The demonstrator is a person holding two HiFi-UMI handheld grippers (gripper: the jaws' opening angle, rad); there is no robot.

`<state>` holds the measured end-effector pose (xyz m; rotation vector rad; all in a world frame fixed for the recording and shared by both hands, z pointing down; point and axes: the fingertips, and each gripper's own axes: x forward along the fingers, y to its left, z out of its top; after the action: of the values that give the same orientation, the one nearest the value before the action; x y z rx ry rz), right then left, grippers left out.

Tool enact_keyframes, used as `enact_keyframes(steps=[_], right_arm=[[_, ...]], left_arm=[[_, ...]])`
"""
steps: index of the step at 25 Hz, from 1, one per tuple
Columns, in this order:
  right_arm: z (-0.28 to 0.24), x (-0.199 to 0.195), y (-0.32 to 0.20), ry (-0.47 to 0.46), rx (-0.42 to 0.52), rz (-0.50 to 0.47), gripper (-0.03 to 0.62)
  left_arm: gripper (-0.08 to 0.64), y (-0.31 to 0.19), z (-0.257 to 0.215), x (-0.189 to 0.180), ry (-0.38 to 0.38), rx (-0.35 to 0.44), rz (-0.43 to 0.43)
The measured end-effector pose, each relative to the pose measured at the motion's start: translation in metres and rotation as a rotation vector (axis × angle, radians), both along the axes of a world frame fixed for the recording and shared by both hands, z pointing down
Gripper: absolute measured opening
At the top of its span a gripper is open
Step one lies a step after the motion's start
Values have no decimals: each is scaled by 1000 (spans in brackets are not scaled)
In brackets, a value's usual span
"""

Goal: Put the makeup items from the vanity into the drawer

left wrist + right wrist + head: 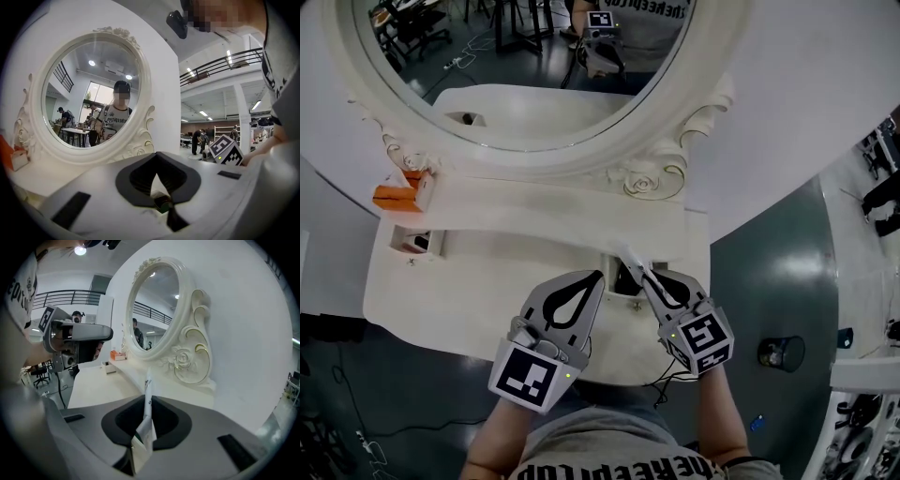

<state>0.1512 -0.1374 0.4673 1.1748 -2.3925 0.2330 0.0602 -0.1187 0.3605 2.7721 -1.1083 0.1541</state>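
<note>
In the head view the white vanity (pixel 441 300) stands below me with its oval mirror (pixel 525 56). My right gripper (pixel 645 275) is shut on a thin white makeup tube (pixel 630 258) that sticks out past the fingertips. It hangs over a dark drawer opening (pixel 625 277) at the vanity's front. In the right gripper view the tube (pixel 148 413) stands upright between the jaws. My left gripper (pixel 598 277) lies just left of that opening with its tips together. In the left gripper view a small dark green thing (pixel 162 204) shows low between the jaws; I cannot tell what it is.
An orange item (pixel 394 198) and a small white box (pixel 424 187) rest on the shelf at the mirror's left foot. A little open compartment (pixel 417 242) sits below them. Carved rose scrolls (pixel 652 178) flank the mirror. A black round object (pixel 781 352) stands on the floor to the right.
</note>
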Motion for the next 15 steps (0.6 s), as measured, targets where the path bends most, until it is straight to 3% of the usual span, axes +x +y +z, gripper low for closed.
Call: enact_keyframes(steps=[15], right_arm=[[10, -20, 20, 72, -37, -134, 54]], left_arm=[[14, 4, 2, -6, 4, -4, -28]])
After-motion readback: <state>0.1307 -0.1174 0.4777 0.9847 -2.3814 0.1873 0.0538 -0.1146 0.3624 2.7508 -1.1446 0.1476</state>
